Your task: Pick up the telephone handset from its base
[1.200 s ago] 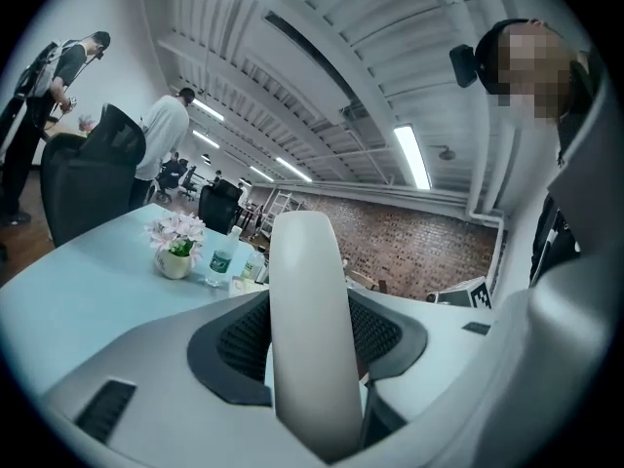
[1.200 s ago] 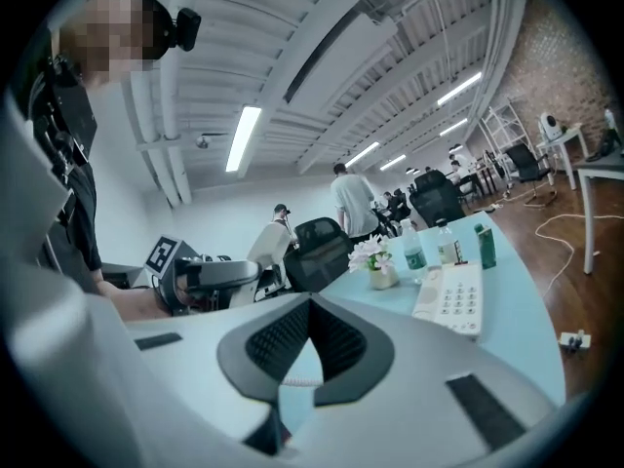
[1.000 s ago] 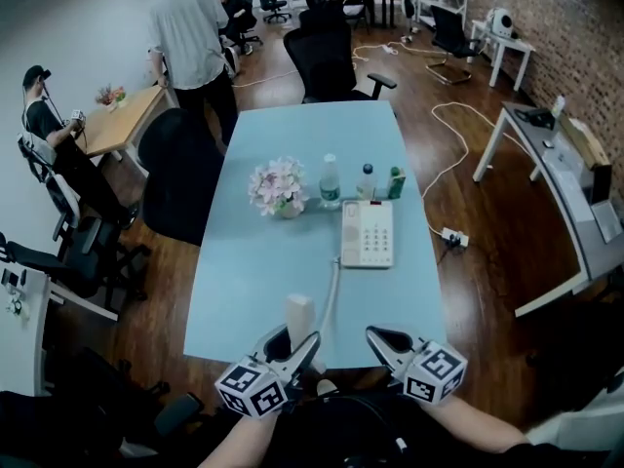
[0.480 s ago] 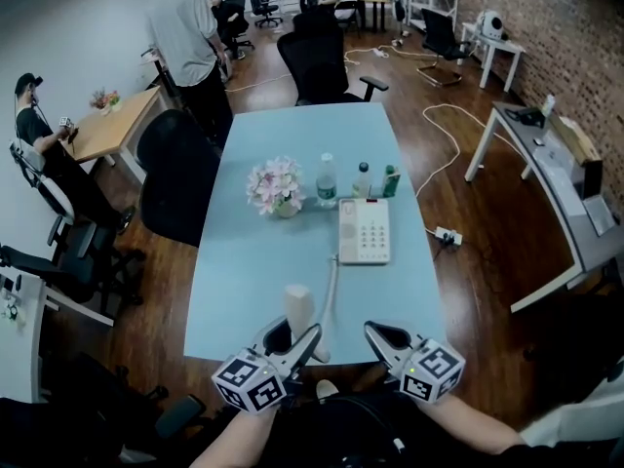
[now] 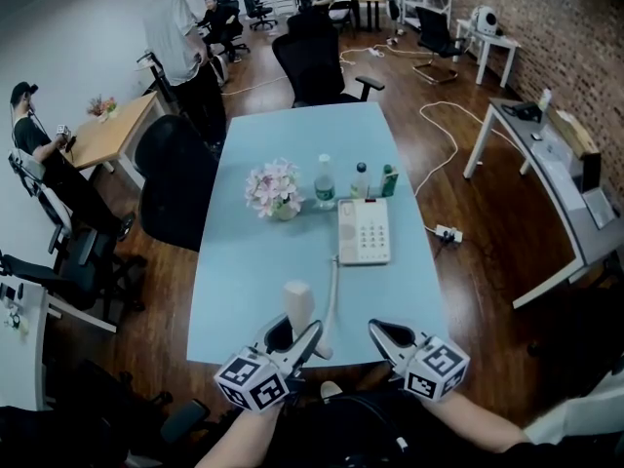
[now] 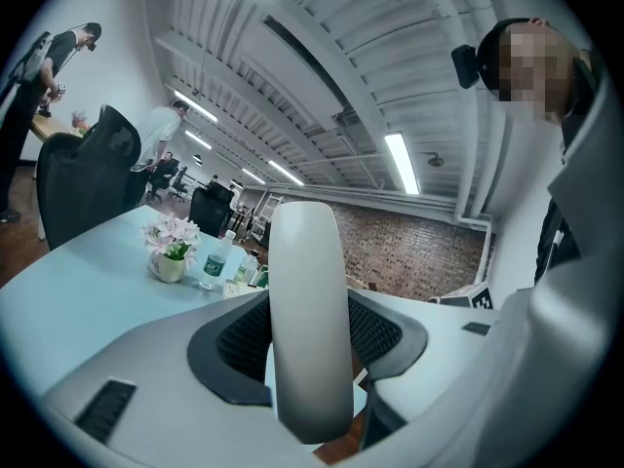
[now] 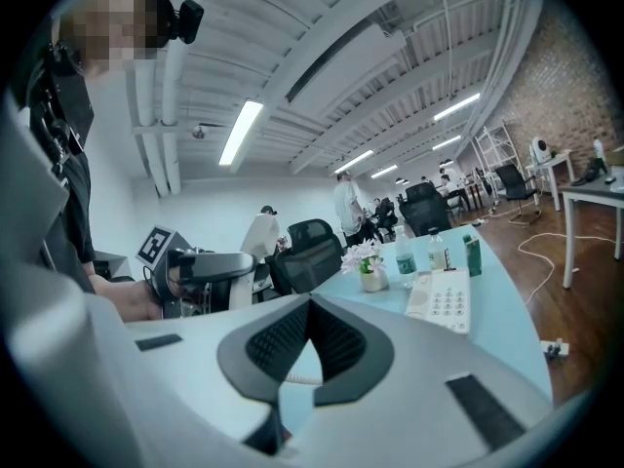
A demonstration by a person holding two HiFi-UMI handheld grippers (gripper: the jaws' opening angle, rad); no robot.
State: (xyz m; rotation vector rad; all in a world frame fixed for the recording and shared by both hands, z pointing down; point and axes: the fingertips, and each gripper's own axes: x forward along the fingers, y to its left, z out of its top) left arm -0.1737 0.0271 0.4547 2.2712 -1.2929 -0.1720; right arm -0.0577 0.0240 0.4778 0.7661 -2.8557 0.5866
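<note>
The white telephone handset (image 5: 299,305) stands upright over the near edge of the table, off its base. My left gripper (image 5: 293,340) is shut on its lower part. In the left gripper view the handset (image 6: 310,320) fills the gap between the black pads (image 6: 244,339). A coiled cord (image 5: 332,286) runs from it to the white phone base (image 5: 365,231) at mid table. My right gripper (image 5: 389,337) hovers just right of the left one, jaws together and empty (image 7: 310,305). From the right gripper view the phone base (image 7: 444,300) lies ahead to the right.
A flower pot (image 5: 277,189), two bottles (image 5: 325,184) and a green carton (image 5: 390,180) stand behind the base on the light blue table (image 5: 244,281). Black office chairs (image 5: 175,178) ring the table. A person (image 5: 180,47) stands at the far left, and a cable lies on the floor (image 5: 444,139) to the right.
</note>
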